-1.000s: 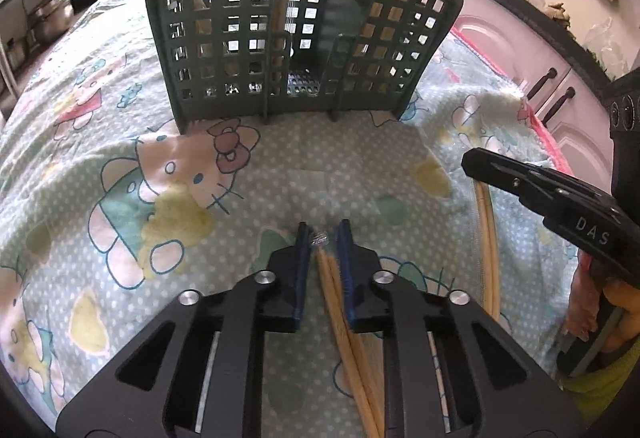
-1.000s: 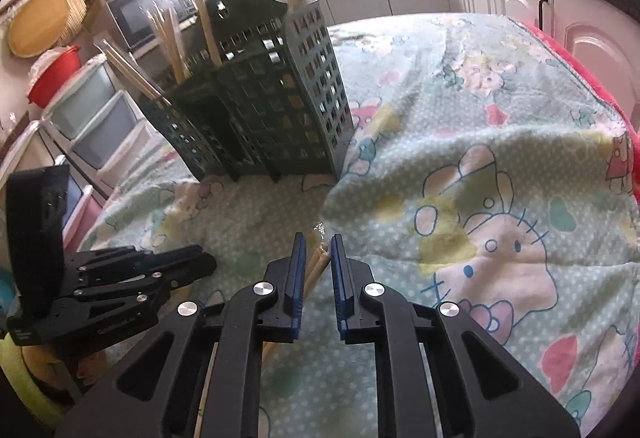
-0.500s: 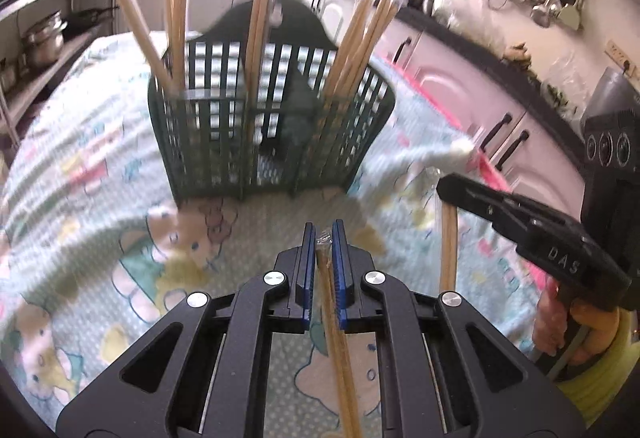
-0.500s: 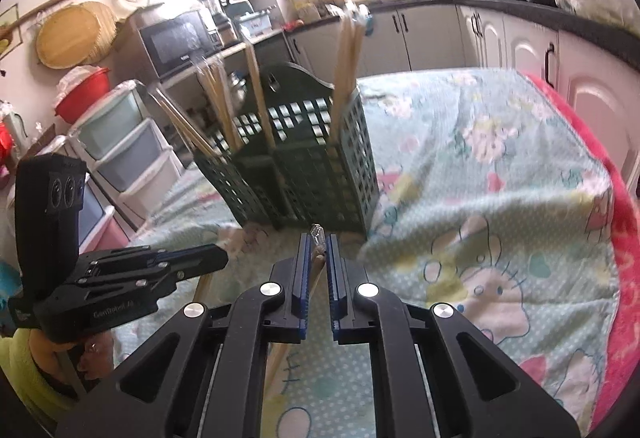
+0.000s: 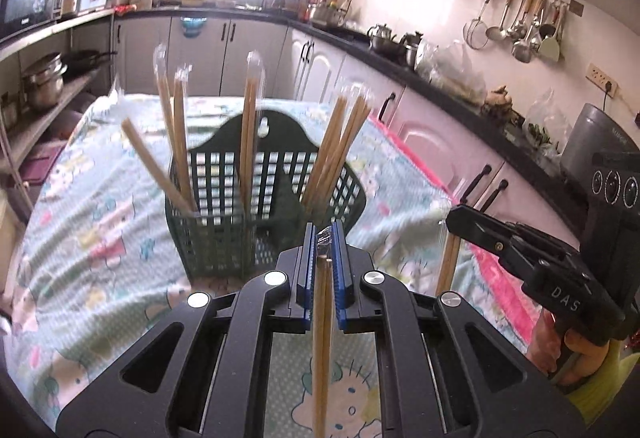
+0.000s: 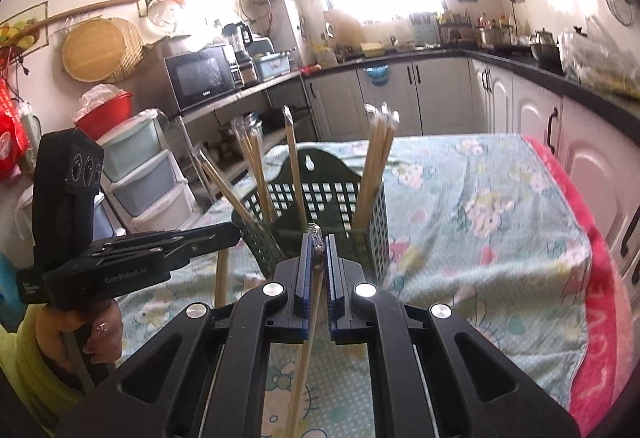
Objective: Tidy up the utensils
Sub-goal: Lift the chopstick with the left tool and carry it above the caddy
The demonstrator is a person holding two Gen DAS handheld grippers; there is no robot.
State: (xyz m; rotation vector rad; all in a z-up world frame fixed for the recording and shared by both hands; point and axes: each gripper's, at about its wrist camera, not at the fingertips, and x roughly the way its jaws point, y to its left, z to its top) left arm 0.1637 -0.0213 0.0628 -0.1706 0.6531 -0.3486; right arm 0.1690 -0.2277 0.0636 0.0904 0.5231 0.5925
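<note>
Left wrist view, left gripper: jaws closed tight on a wrapped pair of chopsticks, gripped near the top end, the sticks hanging down and back toward the camera
Left wrist view, caddy: dark green slotted holder standing on the cartoon-print cloth, just beyond the fingertips, slightly left of them
Left wrist view, already stowed: wrapped chopstick pairs stand upright or leaning in the caddy, a few at the left, one at the middle, a bunch at the right
Left wrist view, right gripper: at the right, near, with another chopstick pair hanging straight down from its tip; a hand holds its handle

Right wrist view, right gripper: jaws pinched shut on its own chopstick pair, held near the wrapped top, the rest trailing down to the near left
Right wrist view, caddy: straight ahead, beyond the fingertips, chopsticks sticking out of its compartments
Right wrist view, left gripper: at the left, its pair hanging below the tip, clear of the cloth

Progress: most pairs look already stowed; two are in the air and not yet in the caddy
Left to do: carry each pair over a compartment, lower it in and let go; no other loose utensils show on the visible cloth, though the near part is hidden by the grippers
</note>
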